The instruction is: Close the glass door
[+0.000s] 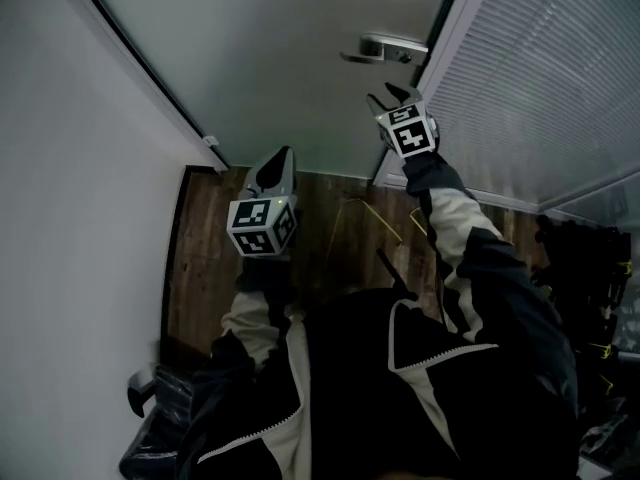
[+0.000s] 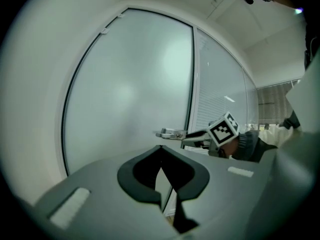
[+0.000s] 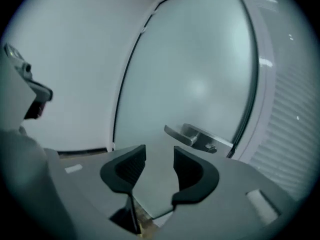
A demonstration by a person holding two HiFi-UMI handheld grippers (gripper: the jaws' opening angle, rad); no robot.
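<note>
The frosted glass door (image 1: 290, 48) fills the top of the head view, with its metal lever handle (image 1: 385, 47) by the right edge. My right gripper (image 1: 391, 94) hangs just below the handle, apart from it. In the right gripper view the gripper (image 3: 159, 151) is open with nothing between its pads, and the handle (image 3: 192, 134) lies beyond them. My left gripper (image 1: 279, 160) points at the door lower down and to the left. Its tips (image 2: 160, 148) meet, shut on nothing. The left gripper view also shows the handle (image 2: 170, 133) and the right gripper (image 2: 196, 136).
A white wall (image 1: 70, 218) runs along the left. A glass panel with blinds (image 1: 540, 78) stands right of the door. Wooden floor (image 1: 330, 228) lies below. Dark objects (image 1: 590, 268) sit at the right and a black item (image 1: 150, 398) at lower left.
</note>
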